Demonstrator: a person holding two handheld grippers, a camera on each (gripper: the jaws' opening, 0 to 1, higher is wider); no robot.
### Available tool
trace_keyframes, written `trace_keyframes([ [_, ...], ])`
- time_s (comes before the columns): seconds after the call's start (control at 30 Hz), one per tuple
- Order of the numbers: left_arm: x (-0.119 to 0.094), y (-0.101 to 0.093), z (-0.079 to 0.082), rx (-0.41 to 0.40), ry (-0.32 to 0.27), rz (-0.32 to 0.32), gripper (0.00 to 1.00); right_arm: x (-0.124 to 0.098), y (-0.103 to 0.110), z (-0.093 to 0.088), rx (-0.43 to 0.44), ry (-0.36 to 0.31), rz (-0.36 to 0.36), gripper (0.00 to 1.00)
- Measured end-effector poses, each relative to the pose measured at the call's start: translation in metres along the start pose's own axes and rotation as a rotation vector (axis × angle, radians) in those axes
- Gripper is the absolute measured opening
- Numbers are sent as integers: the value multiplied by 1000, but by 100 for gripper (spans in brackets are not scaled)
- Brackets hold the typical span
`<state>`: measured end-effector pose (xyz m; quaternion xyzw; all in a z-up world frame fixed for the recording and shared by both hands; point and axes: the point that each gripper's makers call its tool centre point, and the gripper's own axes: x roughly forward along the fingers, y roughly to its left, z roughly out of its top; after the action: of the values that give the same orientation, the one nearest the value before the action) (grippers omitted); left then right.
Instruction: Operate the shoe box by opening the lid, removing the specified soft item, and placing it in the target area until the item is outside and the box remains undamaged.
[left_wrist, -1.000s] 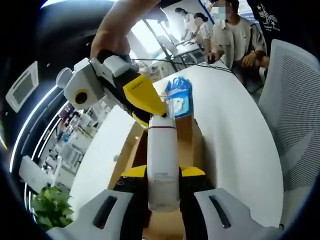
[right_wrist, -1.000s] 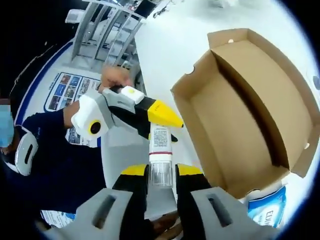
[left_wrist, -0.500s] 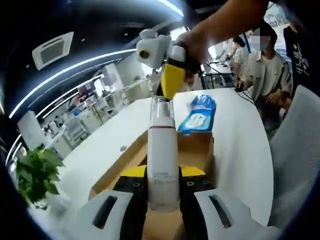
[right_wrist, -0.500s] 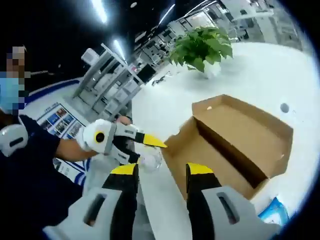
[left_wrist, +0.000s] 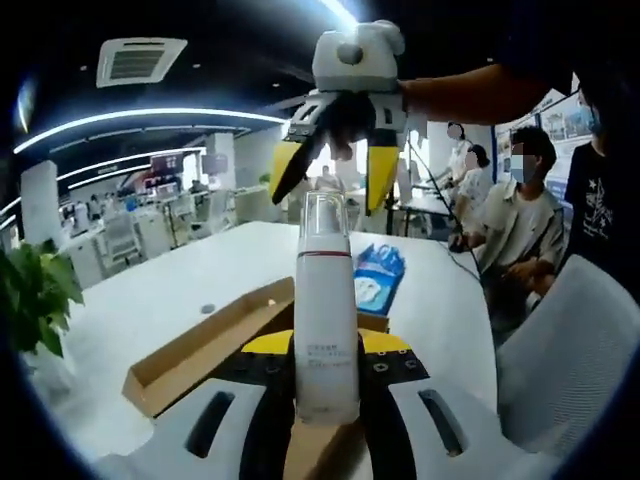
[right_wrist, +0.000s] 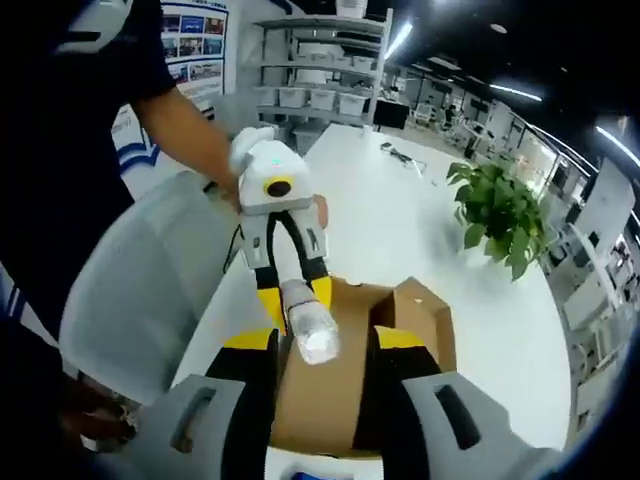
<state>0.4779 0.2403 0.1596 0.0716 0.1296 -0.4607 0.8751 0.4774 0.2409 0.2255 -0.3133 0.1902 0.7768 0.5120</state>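
A white bottle (left_wrist: 325, 330) with a clear cap stands upright, and my left gripper (left_wrist: 325, 346) is shut on its lower body. My right gripper (left_wrist: 326, 196) hangs open just above the cap, one yellow jaw on each side, not touching it. In the right gripper view, my right gripper (right_wrist: 323, 342) is open, and the bottle's cap (right_wrist: 317, 340) points up between its jaws, held by the left gripper (right_wrist: 297, 298). The open brown shoe box (left_wrist: 205, 340) lies on the white table below. A blue soft packet (left_wrist: 377, 279) lies on the table past the box.
A white mesh chair (left_wrist: 575, 360) stands to the right of the table, also seen as the chair (right_wrist: 135, 290). A potted plant (right_wrist: 500, 210) sits on the table (right_wrist: 400, 215) beyond the box (right_wrist: 330, 400). Several people sit behind the table's far end.
My right gripper let go of the bottle's cap, opened and drew back above it. The left gripper swung the bottle upright; both views shifted.
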Motion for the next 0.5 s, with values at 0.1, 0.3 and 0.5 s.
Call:
trace_keyframes([
  [0.1,3,-10,10,-44,-40,-42,21,10,11,-15,-63,108,70,26],
  [0.3,4,-19,18,-86,-79,-83,21,13,14,-17,-31,109,110,26],
  [0.5,3,-24,23,-148,-110,-120,21,7,10,-15,53,84,128,26],
])
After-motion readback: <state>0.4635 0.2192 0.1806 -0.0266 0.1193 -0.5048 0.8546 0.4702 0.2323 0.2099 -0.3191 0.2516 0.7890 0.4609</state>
